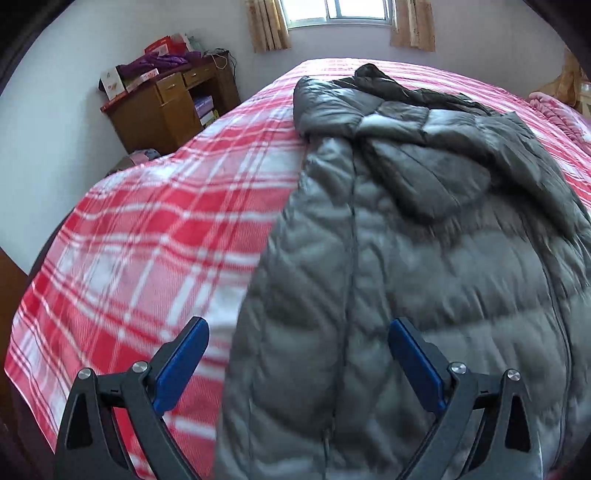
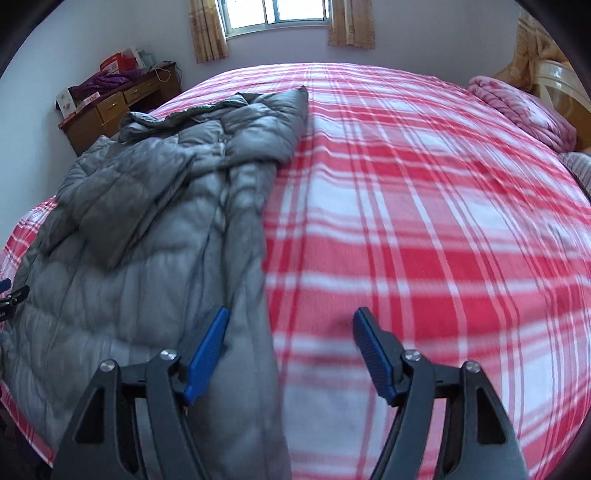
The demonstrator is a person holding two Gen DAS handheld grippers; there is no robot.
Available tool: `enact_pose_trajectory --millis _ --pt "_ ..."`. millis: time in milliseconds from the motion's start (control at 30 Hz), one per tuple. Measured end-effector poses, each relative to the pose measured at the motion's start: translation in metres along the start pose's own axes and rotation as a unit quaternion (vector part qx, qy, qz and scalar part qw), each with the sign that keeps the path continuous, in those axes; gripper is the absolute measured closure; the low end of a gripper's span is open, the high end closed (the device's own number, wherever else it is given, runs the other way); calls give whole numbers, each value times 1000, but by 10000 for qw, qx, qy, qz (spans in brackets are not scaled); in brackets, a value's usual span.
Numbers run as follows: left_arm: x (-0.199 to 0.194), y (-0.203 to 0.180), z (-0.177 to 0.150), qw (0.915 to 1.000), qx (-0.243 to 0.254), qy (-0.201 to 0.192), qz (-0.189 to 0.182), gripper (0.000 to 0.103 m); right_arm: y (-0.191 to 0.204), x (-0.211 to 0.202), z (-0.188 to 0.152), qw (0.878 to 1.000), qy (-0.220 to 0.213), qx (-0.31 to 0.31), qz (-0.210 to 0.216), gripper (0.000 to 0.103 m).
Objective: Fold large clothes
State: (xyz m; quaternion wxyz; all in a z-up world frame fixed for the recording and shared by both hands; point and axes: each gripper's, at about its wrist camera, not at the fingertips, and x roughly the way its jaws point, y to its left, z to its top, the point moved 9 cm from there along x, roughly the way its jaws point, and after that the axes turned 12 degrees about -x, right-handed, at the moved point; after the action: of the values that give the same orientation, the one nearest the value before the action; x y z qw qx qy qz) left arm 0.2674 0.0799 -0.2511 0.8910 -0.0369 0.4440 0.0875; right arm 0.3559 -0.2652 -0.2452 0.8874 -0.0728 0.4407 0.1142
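Observation:
A long grey quilted down coat (image 1: 406, 258) lies lengthwise on a bed with a red and white plaid sheet (image 1: 147, 240). Both sleeves are folded in over its upper part, and a darker hood lies at the far end. My left gripper (image 1: 297, 332) hangs open over the coat's left edge near the hem, nothing between its blue pads. In the right wrist view the same coat (image 2: 147, 240) fills the left half. My right gripper (image 2: 290, 323) stands open above the coat's right edge, its left pad over the fabric and its right pad over the sheet (image 2: 424, 221).
A wooden desk (image 1: 173, 107) piled with boxes and purple cloth stands against the far left wall. A window with curtains (image 2: 277, 14) is behind the bed. A folded pink blanket (image 2: 524, 107) lies at the bed's far right corner, beside a pale headboard.

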Motion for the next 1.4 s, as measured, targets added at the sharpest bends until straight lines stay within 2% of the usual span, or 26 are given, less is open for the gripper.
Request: enact_pose_trajectory --millis 100,400,467,500,533,567,600,633,667,733,800,900,1000,1133,1200,1267,1333,1400 --pt "-7 1 -15 10000 13 10 -9 5 2 -12 -16 10000 1 57 7 28" --pt "-19 1 -46 9991 -41 169 -393 5 18 -41 -62 9998 -33 165 146 28" --pt "-18 -2 -52 9981 -66 263 -554 15 24 -48 -72 9996 -32 199 211 30" --pt "-19 -3 -54 9975 -69 304 -635 27 27 -50 -77 9994 -23 214 253 32" --pt "-21 -6 -56 9967 -65 326 -743 38 32 -52 -81 9993 -16 201 329 41" --pt "-22 -8 -56 9963 -48 326 -789 45 36 -53 -84 9991 -9 153 407 55" --pt "-25 -10 -56 9963 -7 309 -805 62 40 -54 -87 9987 -5 96 508 66" --pt "-29 -11 -55 9963 44 274 -819 76 44 -55 -88 9976 0 91 687 83" --pt "-34 -12 -54 9958 72 252 -879 78 46 -56 -88 9964 -17 138 831 88" --pt "-47 -9 -50 9960 110 93 -883 87 50 -62 -87 9963 -103 111 850 91" --pt "-67 -7 -46 9954 163 -105 -943 90 51 -72 -84 9963 -250 63 815 93" --pt "-118 -2 -31 9910 179 -533 -1216 92 50 -100 -75 9943 -601 127 874 94" --pt "-172 6 -12 9840 180 -955 -1497 92 48 -145 -60 9908 -1055 73 843 94" --pt "-235 15 13 9734 219 -1554 -1666 92 48 -213 -35 9821 -1719 -73 771 94" --pt "-242 15 31 9708 333 -1721 -1635 92 50 -242 -20 9755 -2071 -154 726 94" --pt "-232 13 56 9706 286 -1745 -1633 92 47 -256 1 9695 -2338 -164 711 94" --pt "-215 10 76 9739 256 -1638 -1549 92 43 -255 27 9651 -2508 -195 725 94" --pt "-207 10 83 9766 288 -1556 -1454 92 40 -240 50 9668 -2446 -254 687 94"
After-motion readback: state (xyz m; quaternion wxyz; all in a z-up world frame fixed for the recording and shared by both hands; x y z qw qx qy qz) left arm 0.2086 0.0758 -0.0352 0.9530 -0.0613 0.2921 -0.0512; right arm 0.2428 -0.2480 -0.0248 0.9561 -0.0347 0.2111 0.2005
